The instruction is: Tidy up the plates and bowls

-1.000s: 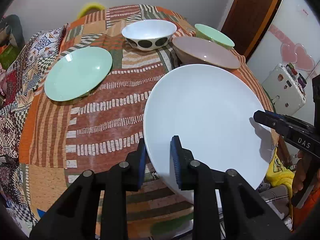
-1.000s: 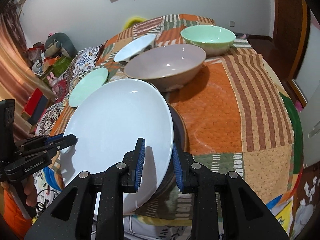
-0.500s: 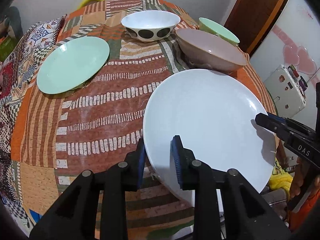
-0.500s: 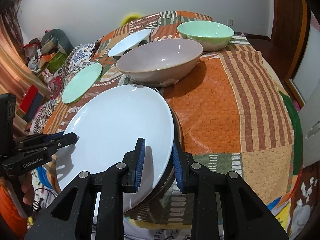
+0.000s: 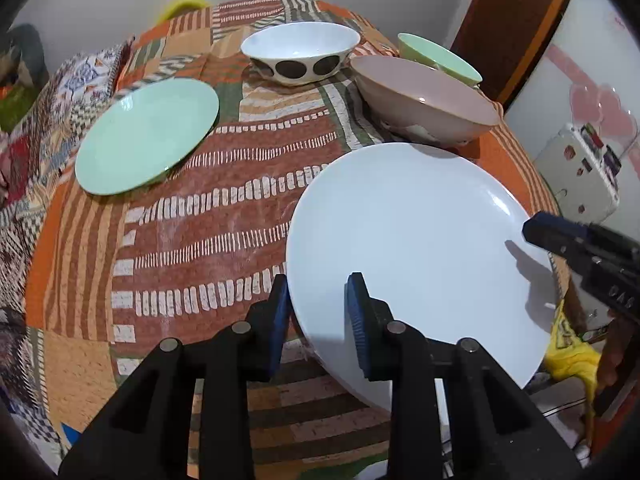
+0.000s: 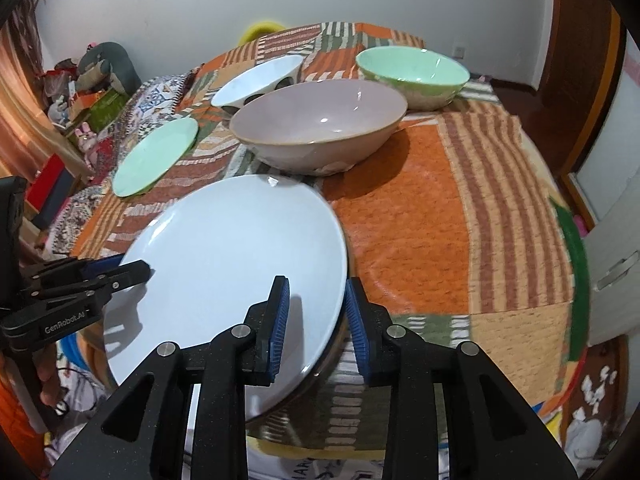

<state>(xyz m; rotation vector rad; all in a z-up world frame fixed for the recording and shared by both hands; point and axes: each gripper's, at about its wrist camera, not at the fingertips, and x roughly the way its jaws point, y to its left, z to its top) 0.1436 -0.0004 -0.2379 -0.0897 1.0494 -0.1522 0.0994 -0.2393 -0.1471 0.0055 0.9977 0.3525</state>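
A large white plate [image 5: 420,248] [image 6: 232,248] lies low at the table's near edge, held at two opposite rims. My left gripper [image 5: 316,304] is shut on its left rim and shows in the right wrist view as black fingers [image 6: 132,270]. My right gripper [image 6: 316,308] has the right rim between its blue pads and its jaws are opening; its fingertips [image 5: 536,232] show in the left wrist view. A dark rim [image 6: 326,360] peeks out under the plate. Farther back sit a mint plate [image 5: 148,136], a white dotted bowl [image 5: 300,48], a pinkish bowl [image 5: 424,96] and a green bowl [image 5: 440,56].
A patchwork cloth [image 5: 192,240] covers the round table. The pinkish bowl [image 6: 320,120] stands just behind the white plate, almost touching it. Orange cloth [image 6: 420,220] to the plate's right is bare. Clutter and a white appliance [image 5: 576,176] surround the table.
The white plate has come down and flattened onto the table's near edge, both grippers sinking with it. The right jaws stand slightly wider than before.
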